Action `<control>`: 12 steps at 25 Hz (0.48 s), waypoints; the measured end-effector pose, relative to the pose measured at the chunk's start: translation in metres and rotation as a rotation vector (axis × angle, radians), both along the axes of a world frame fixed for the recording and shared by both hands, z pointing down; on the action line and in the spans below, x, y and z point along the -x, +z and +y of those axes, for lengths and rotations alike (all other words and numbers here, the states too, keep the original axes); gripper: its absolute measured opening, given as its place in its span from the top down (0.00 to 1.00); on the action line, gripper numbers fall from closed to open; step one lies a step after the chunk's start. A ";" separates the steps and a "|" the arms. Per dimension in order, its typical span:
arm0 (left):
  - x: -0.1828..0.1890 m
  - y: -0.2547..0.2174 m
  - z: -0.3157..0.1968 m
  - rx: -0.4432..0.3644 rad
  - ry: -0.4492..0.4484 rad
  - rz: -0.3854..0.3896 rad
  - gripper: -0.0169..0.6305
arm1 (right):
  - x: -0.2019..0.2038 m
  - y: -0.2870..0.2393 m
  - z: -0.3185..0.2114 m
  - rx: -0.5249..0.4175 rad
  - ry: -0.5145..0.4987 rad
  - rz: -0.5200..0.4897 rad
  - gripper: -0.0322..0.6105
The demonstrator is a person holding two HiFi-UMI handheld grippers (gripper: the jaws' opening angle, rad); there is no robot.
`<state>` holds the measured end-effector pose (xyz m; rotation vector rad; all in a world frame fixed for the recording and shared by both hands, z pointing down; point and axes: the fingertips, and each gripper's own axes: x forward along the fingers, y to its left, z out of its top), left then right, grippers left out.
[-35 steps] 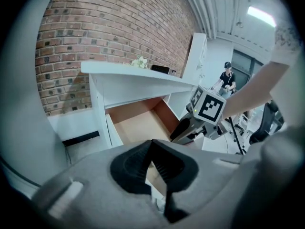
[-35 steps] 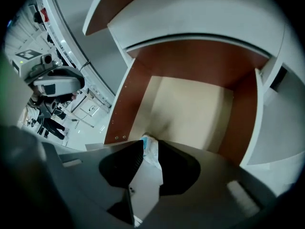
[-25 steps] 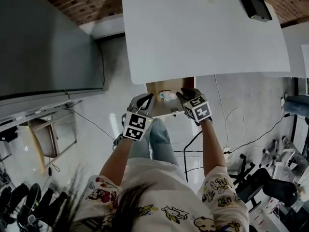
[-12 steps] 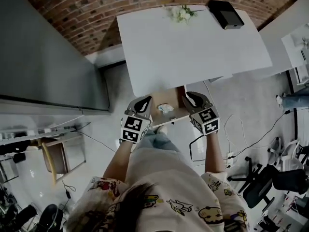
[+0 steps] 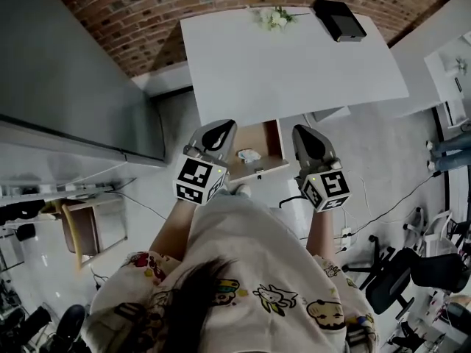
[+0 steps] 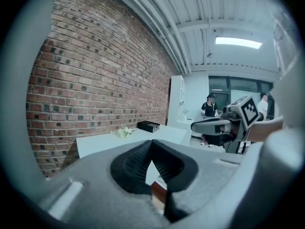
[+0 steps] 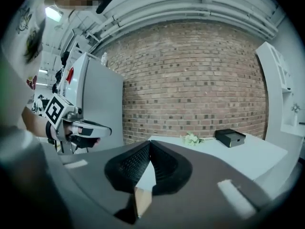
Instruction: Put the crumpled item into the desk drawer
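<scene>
Crumpled item (image 5: 249,155) lies inside the open drawer (image 5: 269,140) under the counter (image 5: 294,65). Left hand-held gripper (image 5: 218,129) and right hand-held gripper (image 5: 304,132) have jaws pressed together, empty, flanking the drawer. We judge closing remains: push the drawer front squarely and evenly.

Red brick wall (image 5: 125,9) behind a small bunch of white flowers (image 5: 274,17) and a flat black rectangular box (image 5: 337,19), set apart; tall grey cabinet (image 5: 66,72) at left; black office chair (image 5: 394,284) on grey floor (image 5: 368,142).
</scene>
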<state>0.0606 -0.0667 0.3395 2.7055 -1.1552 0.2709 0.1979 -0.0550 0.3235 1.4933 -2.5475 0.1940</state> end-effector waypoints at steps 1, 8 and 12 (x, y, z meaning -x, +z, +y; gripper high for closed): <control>0.000 -0.005 0.001 -0.010 0.000 0.001 0.97 | -0.001 -0.005 0.003 -0.012 0.007 -0.006 0.93; 0.002 -0.014 0.014 -0.035 -0.003 0.015 0.97 | -0.013 -0.015 0.022 -0.043 0.077 -0.059 0.94; 0.007 -0.009 0.021 -0.023 -0.016 0.032 0.97 | -0.019 -0.017 0.030 -0.055 0.116 -0.073 0.94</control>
